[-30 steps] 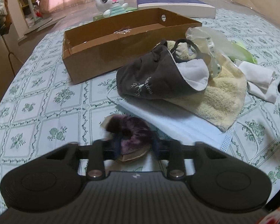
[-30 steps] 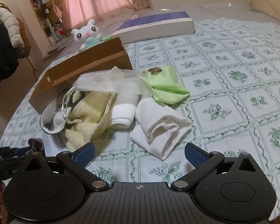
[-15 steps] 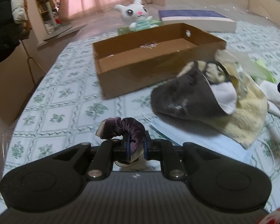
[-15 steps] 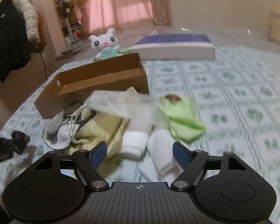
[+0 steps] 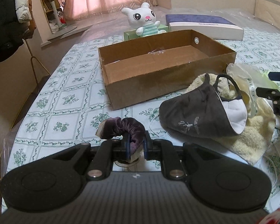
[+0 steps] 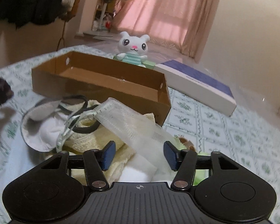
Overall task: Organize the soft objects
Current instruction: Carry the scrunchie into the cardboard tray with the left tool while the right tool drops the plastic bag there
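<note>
Floral-print cloth covers a bed, pink curtains behind. Left gripper (image 5: 135,146) is clenched on a purple velvet scrunchie (image 5: 125,129), lifted clear of the cloth; the scrunchie's curve runs leftward from the jaws. Straight ahead, well apart, lies the open cardboard box (image 5: 169,78), its long axis crossing the view, nothing visible inside. Right gripper (image 6: 139,155) is spread wide above a white mesh pouch (image 6: 132,123) on a pile holding a yellow towel (image 6: 95,140) and grey face mask (image 5: 197,112). Left is likely nearer to delivering.

Beyond the floral tablecloth (image 5: 65,100), pink curtains (image 6: 158,18), dark coats (image 5: 1,24) and a bookshelf (image 5: 46,0).
</note>
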Demonstrator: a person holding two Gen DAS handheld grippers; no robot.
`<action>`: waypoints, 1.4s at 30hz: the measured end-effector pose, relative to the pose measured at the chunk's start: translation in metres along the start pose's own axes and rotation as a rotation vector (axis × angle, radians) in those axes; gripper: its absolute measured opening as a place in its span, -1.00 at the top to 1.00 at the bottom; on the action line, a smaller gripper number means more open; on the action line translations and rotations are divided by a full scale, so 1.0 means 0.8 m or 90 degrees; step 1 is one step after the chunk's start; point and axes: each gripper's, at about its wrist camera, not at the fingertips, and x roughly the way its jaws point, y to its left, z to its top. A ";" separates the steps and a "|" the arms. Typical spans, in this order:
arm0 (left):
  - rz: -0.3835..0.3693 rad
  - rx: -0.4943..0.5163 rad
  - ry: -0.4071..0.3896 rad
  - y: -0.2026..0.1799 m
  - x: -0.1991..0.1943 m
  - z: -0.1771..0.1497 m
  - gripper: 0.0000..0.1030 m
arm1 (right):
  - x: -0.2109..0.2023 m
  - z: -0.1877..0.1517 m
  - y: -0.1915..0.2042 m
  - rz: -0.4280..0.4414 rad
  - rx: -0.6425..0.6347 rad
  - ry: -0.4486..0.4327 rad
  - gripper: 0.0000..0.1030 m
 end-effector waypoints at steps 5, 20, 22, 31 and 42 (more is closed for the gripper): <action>0.002 0.001 -0.011 0.001 -0.006 0.006 0.73 | 0.010 -0.001 -0.003 -0.009 -0.014 -0.008 0.99; -0.007 0.034 -0.093 0.007 -0.021 0.080 0.73 | -0.049 0.082 -0.089 0.089 0.190 -0.111 1.00; -0.011 0.037 -0.107 0.008 -0.017 0.096 0.73 | -0.045 0.094 -0.092 0.105 0.206 -0.118 1.00; -0.026 0.047 -0.122 0.012 0.033 0.156 0.73 | -0.005 0.154 -0.089 0.123 0.207 -0.167 1.00; -0.042 0.031 -0.084 0.019 0.116 0.179 0.73 | 0.101 0.166 -0.079 0.074 0.172 -0.158 0.99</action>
